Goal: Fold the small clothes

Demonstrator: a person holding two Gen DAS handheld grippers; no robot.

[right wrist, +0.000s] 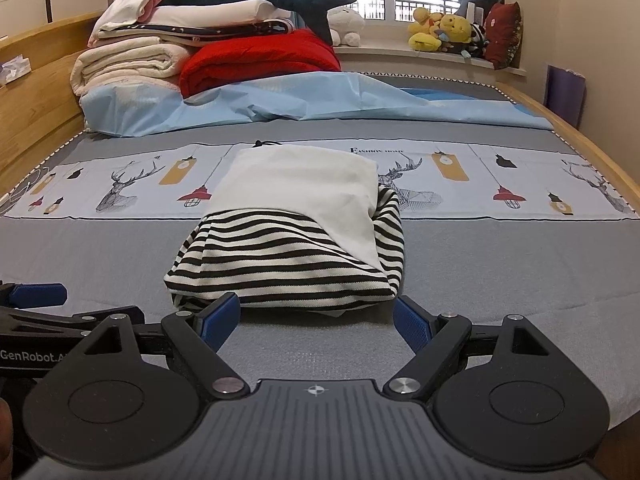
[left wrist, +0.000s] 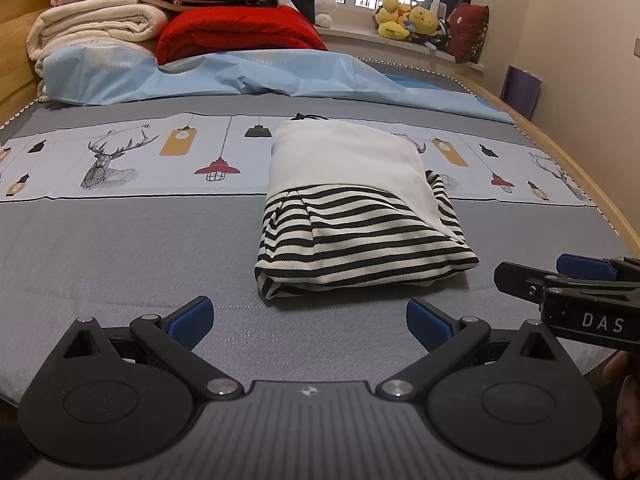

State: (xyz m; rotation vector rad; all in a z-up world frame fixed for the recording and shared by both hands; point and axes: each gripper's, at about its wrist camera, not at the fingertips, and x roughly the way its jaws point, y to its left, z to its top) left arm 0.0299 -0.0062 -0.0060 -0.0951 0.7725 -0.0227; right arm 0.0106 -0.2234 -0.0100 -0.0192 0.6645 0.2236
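A folded garment, black-and-white striped (left wrist: 360,244) with a plain white part (left wrist: 344,156) over its far half, lies on the grey bed sheet; it also shows in the right wrist view (right wrist: 280,264). My left gripper (left wrist: 310,320) is open and empty, just short of the garment's near edge. My right gripper (right wrist: 316,320) is open and empty, its fingertips beside the garment's near edge. In the left wrist view the right gripper (left wrist: 568,280) shows at the right edge. In the right wrist view the left gripper (right wrist: 36,296) shows at the left edge.
A printed strip with deer and lamps (left wrist: 120,160) crosses the bed. Behind it lie a light blue sheet (left wrist: 240,76), a red quilt (left wrist: 240,32) and stacked folded blankets (left wrist: 100,24). Plush toys (left wrist: 408,20) sit on the windowsill. The wooden bed edge (left wrist: 592,184) runs along the right.
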